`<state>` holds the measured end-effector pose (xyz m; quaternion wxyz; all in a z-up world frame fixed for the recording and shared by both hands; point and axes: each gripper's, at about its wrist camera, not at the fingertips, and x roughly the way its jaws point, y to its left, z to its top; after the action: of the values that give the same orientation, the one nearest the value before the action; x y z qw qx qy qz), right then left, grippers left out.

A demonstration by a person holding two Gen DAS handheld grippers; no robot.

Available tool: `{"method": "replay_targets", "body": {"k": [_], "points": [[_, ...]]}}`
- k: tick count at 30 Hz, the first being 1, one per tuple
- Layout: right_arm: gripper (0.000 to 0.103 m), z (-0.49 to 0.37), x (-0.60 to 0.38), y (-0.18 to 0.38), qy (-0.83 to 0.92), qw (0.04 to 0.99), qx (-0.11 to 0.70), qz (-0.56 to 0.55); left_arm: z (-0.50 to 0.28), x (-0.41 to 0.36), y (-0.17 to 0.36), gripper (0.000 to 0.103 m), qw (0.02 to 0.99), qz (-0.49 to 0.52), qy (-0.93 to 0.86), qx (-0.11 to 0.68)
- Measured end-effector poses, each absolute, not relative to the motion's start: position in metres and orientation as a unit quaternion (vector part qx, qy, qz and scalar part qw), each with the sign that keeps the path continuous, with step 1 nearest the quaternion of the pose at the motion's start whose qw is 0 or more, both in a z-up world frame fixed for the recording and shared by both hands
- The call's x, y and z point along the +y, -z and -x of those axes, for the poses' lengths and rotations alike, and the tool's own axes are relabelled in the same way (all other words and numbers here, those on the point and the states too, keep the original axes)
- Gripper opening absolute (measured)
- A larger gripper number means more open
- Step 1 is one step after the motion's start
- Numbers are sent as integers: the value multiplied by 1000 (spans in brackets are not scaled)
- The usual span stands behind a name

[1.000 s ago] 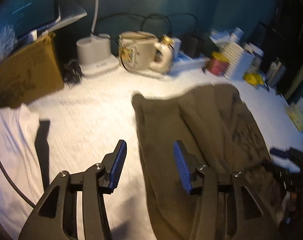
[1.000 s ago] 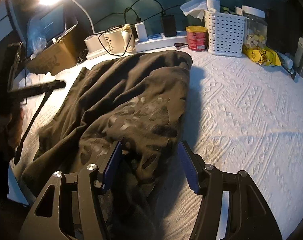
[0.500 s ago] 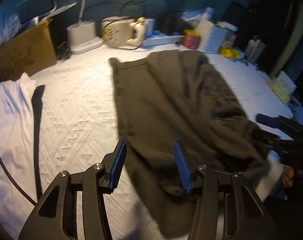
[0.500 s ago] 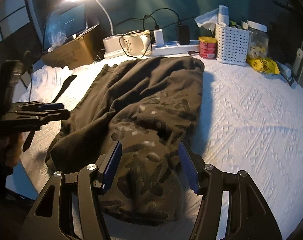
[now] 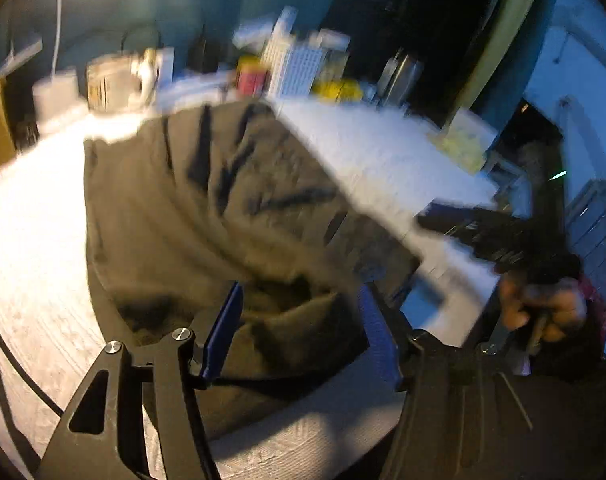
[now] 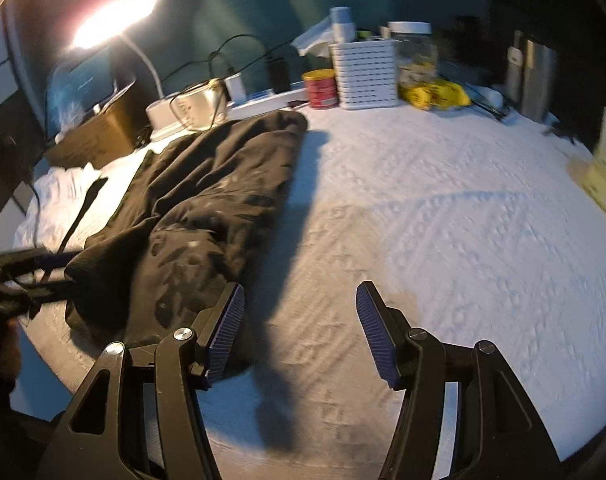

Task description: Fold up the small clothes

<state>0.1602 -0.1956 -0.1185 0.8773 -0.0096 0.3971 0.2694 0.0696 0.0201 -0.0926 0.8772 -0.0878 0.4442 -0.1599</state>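
Two hand-held grippers, the left gripper (image 5: 299,328) and right gripper (image 6: 301,328), share one build: matte black angular frames with triangular cut-outs, silver round-headed screws at the pivots, and ribbed blue fingertips (image 6: 227,330). A dark red sleeve (image 5: 593,300) shows at one wrist.

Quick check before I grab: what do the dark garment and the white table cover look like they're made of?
Dark garment: soft matte knit, probably cotton jersey; it slumps in loose wrinkles and carries a faded print. White table cover: a thicker woven or quilted textile, likely cotton; its surface shows a raised repeating pattern and no shine. The pictures are blurred, so treat both as likely.
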Motion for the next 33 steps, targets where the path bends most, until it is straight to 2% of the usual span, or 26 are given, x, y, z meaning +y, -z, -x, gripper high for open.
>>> {"method": "replay_targets", "body": {"k": [1, 3, 5, 6, 7, 10, 12, 13, 19, 26, 29, 30, 32, 33], "points": [[62, -160, -199, 120, -269, 877, 398, 4, -73, 19, 101, 60, 871, 86, 157, 457], [62, -160, -203, 122, -276, 873, 401, -8, -76, 18, 114, 50, 865, 85, 154, 471], [62, -157, -203, 125, -294, 868, 401, -19, -75, 22, 120, 30, 861, 93, 155, 475], [62, -155, -201, 127, -306, 864, 400, -24, -73, 26, 120, 23, 860, 101, 156, 474], [58, -154, -199, 129, -316, 859, 401, -28, -70, 29, 119, 11, 859, 109, 161, 473], [56, -152, -187, 138, -337, 844, 417, -32, -56, 34, 110, 7, 870, 104, 157, 456], [37, -147, -177, 145, -344, 838, 423, -26, -46, 38, 103, 7, 877, 104, 145, 446], [21, -143, -172, 146, -355, 833, 423, -21, -44, 41, 100, 7, 878, 106, 141, 445], [21, -114, -156, 140, -373, 825, 423, 25, -25, 54, 80, 6, 890, 100, 121, 429], [21, -98, -165, 147, -350, 813, 464, 42, -18, 57, 111, 6, 871, 94, 117, 468], [24, -100, -176, 138, -332, 825, 456, 31, -16, 55, 111, 6, 871, 93, 121, 468], [28, -101, -179, 134, -328, 830, 450, 25, -15, 55, 110, 6, 870, 92, 122, 468], [59, -107, -185, 125, -323, 841, 434, 7, -15, 54, 110, 6, 870, 87, 124, 469], [62, -112, -187, 123, -320, 846, 427, -2, -15, 54, 111, 6, 870, 86, 124, 470]]}}
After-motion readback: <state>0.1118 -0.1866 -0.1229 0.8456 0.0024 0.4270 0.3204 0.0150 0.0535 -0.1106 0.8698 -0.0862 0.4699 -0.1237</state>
